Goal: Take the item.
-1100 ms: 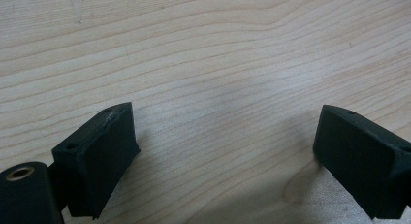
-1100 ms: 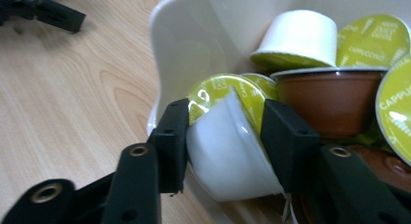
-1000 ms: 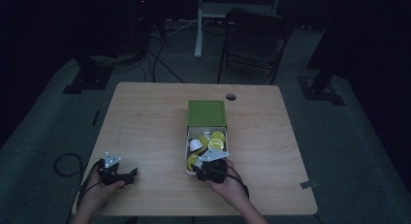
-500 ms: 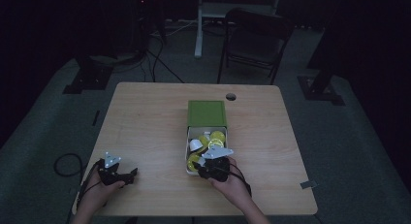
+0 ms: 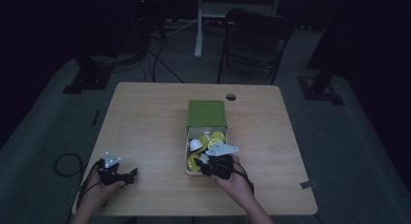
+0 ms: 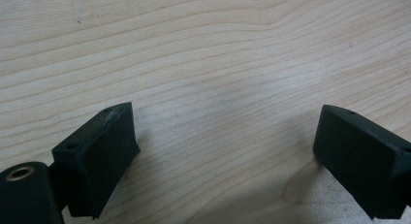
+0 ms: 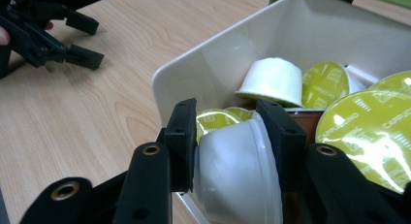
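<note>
A light wooden table carries a white rectangular plastic box near its middle, with a flat green lid lying at the far end of the box. Behind the table, on the dark floor, stand a black folding chair and some cables. The box holds several white plastic coffee capsules with yellow-green foil tops; one of them lies upside down against the far wall of the box. The right gripper is at the near end of the box, and its two black jaws have just closed on one white capsule, pressing its sides; the near wall of the box is just below it. The left gripper rests on the bare wood at the near left, well apart from the box, with its jaws wide apart and nothing between them.
</note>
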The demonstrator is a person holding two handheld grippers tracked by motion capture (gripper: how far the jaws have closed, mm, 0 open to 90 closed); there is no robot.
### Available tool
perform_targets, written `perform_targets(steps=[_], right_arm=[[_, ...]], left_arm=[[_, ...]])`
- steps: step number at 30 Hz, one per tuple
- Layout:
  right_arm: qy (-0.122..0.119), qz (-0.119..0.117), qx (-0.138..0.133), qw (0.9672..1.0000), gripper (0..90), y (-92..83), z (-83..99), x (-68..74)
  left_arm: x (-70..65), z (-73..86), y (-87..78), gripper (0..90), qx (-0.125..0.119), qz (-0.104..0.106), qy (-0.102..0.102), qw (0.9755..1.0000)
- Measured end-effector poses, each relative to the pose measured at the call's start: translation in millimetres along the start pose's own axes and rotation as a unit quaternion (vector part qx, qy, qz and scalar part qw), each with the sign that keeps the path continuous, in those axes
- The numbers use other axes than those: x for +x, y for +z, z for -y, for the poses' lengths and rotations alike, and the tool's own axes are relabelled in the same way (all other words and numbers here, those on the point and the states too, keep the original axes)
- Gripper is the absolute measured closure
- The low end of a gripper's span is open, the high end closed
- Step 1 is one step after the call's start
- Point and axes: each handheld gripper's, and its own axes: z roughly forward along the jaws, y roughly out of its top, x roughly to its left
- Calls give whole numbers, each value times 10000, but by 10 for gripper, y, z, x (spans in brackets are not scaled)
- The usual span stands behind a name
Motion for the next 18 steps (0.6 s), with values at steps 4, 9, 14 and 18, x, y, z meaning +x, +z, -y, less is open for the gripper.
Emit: perform_targets(steps=[4,9,14,18], right_arm=[[24,-9,-100,9999,609,-54,-41,-18],[52,8,-217,9998,609,-130,-104,-60],[76,49,-317,9995,609,-216,-170,-111],[82,78,-408,9991,609,-286,-219,-159]], left_arm=[[-1,0,1,85,-7,-1,-9,10000],[-2,0,1,85,-10,-1,-11,10000],[0,0,0,85,-2,0,-1,10000],[1,0,-1,85,4,4,5,10000]])
